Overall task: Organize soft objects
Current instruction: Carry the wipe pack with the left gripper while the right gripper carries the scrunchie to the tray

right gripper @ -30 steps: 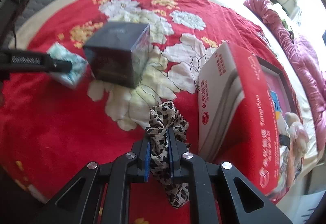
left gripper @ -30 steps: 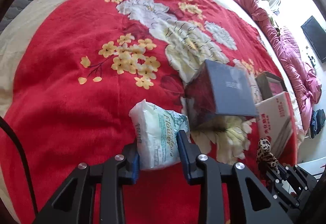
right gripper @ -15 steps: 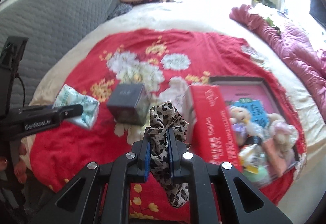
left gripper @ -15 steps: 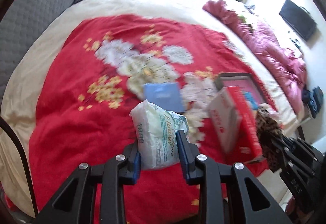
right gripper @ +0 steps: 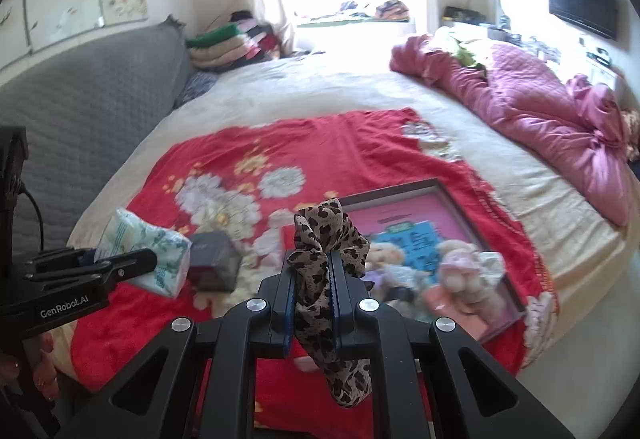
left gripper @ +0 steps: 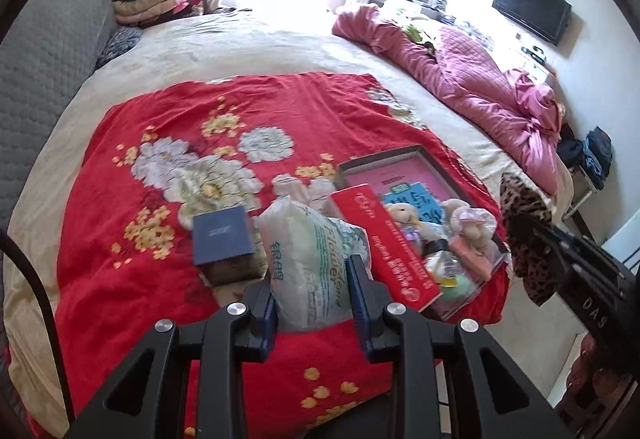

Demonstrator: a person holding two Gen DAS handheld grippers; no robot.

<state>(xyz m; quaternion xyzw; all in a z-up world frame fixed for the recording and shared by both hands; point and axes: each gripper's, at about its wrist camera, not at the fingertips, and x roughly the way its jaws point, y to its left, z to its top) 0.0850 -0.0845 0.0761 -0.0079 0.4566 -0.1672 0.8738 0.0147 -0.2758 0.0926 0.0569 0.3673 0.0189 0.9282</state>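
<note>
My left gripper (left gripper: 314, 293) is shut on a white tissue pack (left gripper: 310, 263) with green print and holds it up over the red floral blanket (left gripper: 120, 271). The pack also shows in the right wrist view (right gripper: 148, 259). My right gripper (right gripper: 314, 281) is shut on a leopard-print scrunchie (right gripper: 326, 243), which hangs down between the fingers; it also shows in the left wrist view (left gripper: 524, 239). An open box (left gripper: 352, 167) with a pink lining holds several plush toys (left gripper: 466, 221) and soft items, below and ahead of both grippers.
A dark cube box (left gripper: 224, 243) sits on the blanket left of the open box. The red lid (left gripper: 384, 243) stands on edge along the open box's left side. A pink quilt (left gripper: 480, 75) lies at the right, a grey headboard (left gripper: 44, 55) at the left.
Both grippers have risen and pulled back from the blanket with their loads still held. The whole bed and the open box of plush toys have come into view.
</note>
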